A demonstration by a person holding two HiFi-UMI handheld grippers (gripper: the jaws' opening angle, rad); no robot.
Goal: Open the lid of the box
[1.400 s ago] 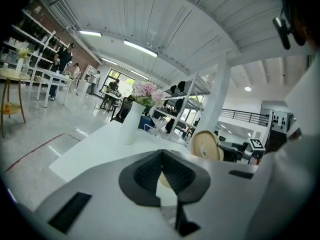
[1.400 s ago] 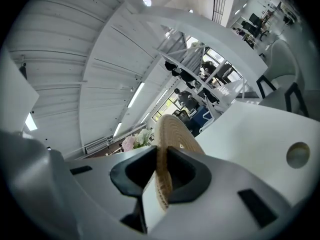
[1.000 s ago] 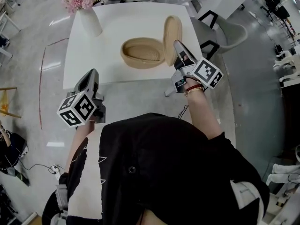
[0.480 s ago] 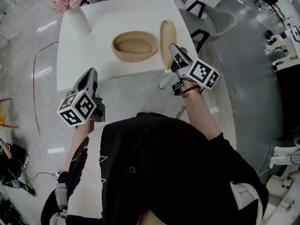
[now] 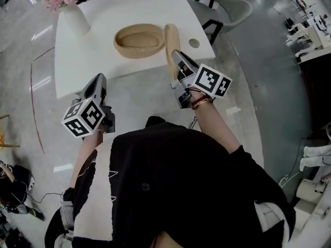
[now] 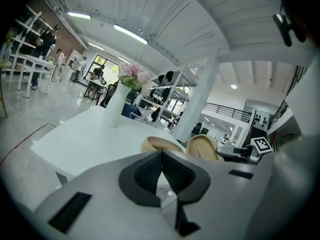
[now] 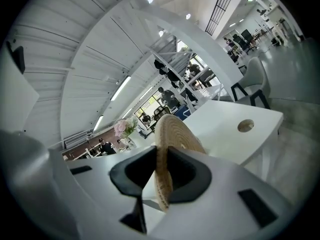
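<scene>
White table point(image 5: 103, 19): the woven box point(image 5: 138, 41) sits uncovered, its lid point(image 5: 170, 40) on edge just right of it, long axis pointing away from the person, near rim pinched in the right gripper point(image 5: 178, 65); the left gripper point(image 5: 98, 82), jaws together and empty, hangs well short of the box.

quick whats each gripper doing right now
left gripper: closed, nothing between its fingers
right gripper: closed on the woven lid, held on edge
</scene>
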